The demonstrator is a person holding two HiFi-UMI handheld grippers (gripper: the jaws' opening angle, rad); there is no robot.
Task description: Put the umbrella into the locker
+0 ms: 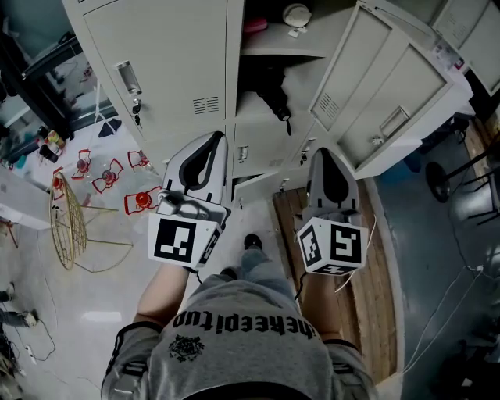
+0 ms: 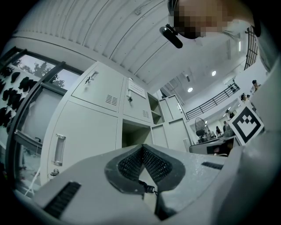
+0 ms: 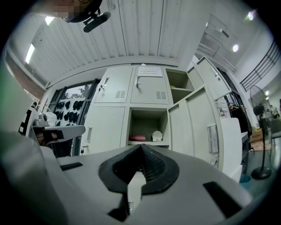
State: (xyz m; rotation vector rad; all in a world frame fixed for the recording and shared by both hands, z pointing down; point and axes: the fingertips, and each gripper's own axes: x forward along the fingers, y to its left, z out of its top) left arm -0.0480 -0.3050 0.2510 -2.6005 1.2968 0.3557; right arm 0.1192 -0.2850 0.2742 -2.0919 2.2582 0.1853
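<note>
A black folded umbrella lies inside the open lower compartment of the grey locker, its handle end towards the front. Above it is a shelf with a pink item and a white round object. The locker door stands swung out to the right. My left gripper is shut and empty, held in front of the locker and below the opening. My right gripper is also shut and empty, near the foot of the open door. The right gripper view shows the pink item past my shut right gripper; the umbrella is hidden there. My left gripper faces the open compartment.
A closed locker door with keys stands to the left. A gold wire stand and red objects are on the floor at left. A wooden board lies at right, with a chair base beyond. The person's shoe is between the grippers.
</note>
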